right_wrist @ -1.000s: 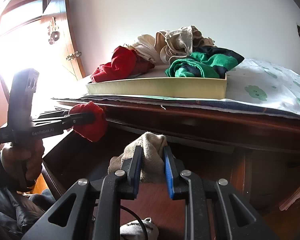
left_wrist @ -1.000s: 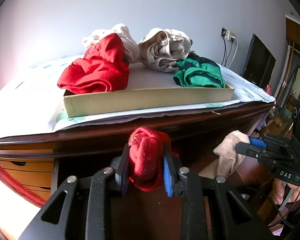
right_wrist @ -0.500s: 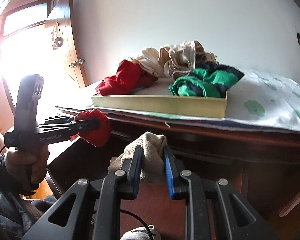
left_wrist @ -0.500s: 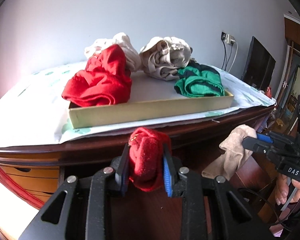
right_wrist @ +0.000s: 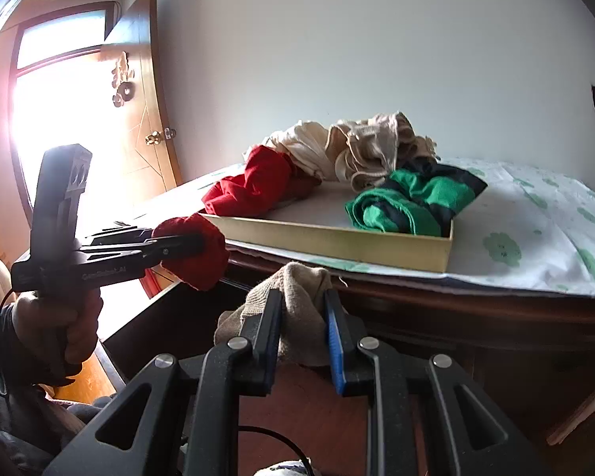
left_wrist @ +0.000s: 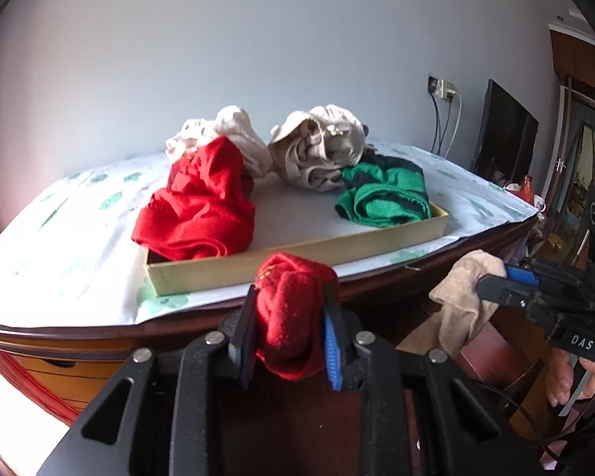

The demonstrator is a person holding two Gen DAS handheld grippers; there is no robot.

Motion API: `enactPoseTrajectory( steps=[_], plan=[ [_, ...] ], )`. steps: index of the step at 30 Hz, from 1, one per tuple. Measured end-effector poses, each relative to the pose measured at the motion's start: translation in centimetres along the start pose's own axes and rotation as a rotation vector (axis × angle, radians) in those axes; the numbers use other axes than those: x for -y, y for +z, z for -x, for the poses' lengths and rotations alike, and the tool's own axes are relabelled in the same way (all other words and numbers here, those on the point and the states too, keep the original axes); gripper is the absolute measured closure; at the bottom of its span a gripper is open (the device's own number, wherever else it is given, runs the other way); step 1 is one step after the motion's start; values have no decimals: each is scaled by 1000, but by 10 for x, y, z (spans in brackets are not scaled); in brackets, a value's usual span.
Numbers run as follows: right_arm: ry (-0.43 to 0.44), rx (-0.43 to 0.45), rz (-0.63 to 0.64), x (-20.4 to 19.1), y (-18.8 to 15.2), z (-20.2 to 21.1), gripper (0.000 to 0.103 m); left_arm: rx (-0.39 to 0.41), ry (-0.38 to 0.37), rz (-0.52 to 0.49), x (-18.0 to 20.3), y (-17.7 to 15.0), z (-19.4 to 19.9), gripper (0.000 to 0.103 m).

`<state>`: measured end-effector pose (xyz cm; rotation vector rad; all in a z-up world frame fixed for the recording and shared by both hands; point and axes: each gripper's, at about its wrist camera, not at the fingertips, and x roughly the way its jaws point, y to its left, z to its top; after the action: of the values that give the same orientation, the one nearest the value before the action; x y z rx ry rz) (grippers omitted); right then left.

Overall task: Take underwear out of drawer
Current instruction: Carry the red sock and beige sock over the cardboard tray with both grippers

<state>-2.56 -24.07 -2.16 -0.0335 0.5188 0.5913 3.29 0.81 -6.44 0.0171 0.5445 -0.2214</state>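
Now lifting: left claw (left_wrist: 289, 325) clamping a red garment (left_wrist: 293, 313), right claw (right_wrist: 301, 329) clamping a beige one (right_wrist: 297, 305), both risen from below the table (left_wrist: 59, 254) edge toward the tray (left_wrist: 297, 254), nearly clearing the drawer (right_wrist: 139, 325); readying for drop-off.

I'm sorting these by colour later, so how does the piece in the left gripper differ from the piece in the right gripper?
The red garment in the left gripper is bright red and bunched into a compact wad; the beige garment in the right gripper is dull tan, with a loose flap hanging down to one side. Both are pinched between shut jaws, held in front of the dresser top's edge, outside the shallow box.
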Motion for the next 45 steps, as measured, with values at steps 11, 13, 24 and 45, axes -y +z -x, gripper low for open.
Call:
enactPoseTrajectory(
  steps=[11, 13, 24, 45],
  plan=[
    [0, 63, 34, -10, 23, 17, 80, 63, 8, -36, 2, 24, 19, 77],
    [-3, 69, 37, -10, 27, 19, 80, 69, 9, -42, 2, 27, 20, 77],
    [-22, 108, 65, -7, 48, 27, 80, 104, 17, -69, 3, 45, 26, 77],
    [-87, 169, 87, 11, 111, 34, 80, 145, 40, -115, -5, 91, 23, 77]
  ],
)
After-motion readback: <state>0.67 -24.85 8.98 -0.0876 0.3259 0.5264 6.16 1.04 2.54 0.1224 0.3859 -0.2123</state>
